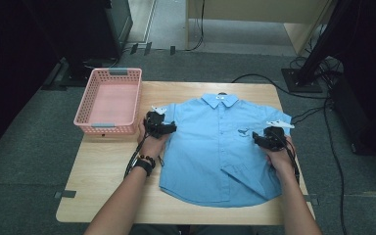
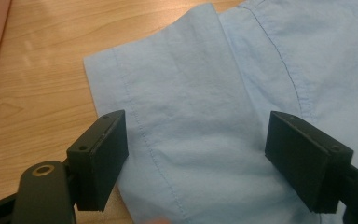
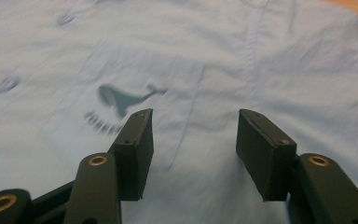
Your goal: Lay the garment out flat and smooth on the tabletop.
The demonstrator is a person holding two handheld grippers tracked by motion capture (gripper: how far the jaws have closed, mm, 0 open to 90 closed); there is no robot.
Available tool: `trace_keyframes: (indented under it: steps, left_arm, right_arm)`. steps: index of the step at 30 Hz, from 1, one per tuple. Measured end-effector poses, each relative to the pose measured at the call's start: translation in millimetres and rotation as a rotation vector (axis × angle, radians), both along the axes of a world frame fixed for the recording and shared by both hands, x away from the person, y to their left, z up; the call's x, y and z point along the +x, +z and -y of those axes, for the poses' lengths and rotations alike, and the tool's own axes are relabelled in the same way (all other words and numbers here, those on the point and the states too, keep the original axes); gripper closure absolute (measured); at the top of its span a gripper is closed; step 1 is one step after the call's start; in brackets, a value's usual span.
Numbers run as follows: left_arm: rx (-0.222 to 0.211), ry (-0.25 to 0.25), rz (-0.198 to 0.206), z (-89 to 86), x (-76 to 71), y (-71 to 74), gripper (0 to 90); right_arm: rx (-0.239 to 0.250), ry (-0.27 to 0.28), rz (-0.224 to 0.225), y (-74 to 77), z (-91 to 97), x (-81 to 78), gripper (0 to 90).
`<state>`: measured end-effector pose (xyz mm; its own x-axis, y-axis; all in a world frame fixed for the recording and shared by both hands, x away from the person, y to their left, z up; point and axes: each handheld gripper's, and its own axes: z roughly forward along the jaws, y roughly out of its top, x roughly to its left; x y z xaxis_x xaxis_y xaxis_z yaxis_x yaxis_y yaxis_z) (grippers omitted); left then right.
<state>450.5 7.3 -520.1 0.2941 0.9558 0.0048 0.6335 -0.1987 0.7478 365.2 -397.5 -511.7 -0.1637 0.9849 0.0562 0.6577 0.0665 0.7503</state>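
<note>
A light blue shirt (image 1: pixel 220 147) lay spread flat across the right half of the wooden counter (image 1: pixel 107 181), collar toward the far edge, hem toward the near edge. One corner of the hem on the near right side was folded up over the front.

The left gripper (image 1: pixel 162 122) sat at the shirt's left sleeve (image 2: pixel 177 93), jaws standing wide apart over the cloth. From the left gripper view, the sleeve ran between the two black pads (image 2: pixel 105 158), its cuff edge on bare wood, and neither pad pressed on it. Open, holding nothing.

The right gripper (image 1: pixel 266 136) hovered over the chest on the shirt's right side, near the right edge of the counter. Its jaws were apart too, though narrower than the left ones, with the fabric beneath them and nothing pinched. Just ahead of them was the chest pocket (image 3: pixel 121 116) with a small dark whale print (image 3: pixel 121 99).

A pink basket (image 1: pixel 108 100) stood at the far left corner of the counter, just beside the left hand (image 1: pixel 152 144).
</note>
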Motion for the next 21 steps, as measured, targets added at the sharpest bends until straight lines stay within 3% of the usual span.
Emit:
trace_keyframes:
  steps: [8,9,15,19,21]
  left_arm:
    - [0.000,-0.007,0.000,-0.9,-3.6,0.0,21.7]
    - [0.000,-0.007,0.000,-0.9,-3.6,0.0,21.7]
    - [0.000,-0.007,0.000,-0.9,-3.7,0.0,21.7]
    - [0.000,-0.007,0.000,-0.9,-3.7,0.0,21.7]
    - [0.000,-0.007,0.000,-0.9,-3.7,0.0,21.7]
  right_arm:
    - [0.099,0.080,-0.046,-0.4,-4.2,-45.7,46.9]
    - [0.093,0.097,-0.049,-1.7,-8.3,-57.2,47.0]
    - [0.049,0.139,-0.047,-5.6,-19.2,-80.5,47.0]
    - [0.116,0.185,-0.032,-1.6,-22.4,-96.1,47.1]
    - [0.122,0.222,-0.031,0.3,-27.1,-102.8,47.1]
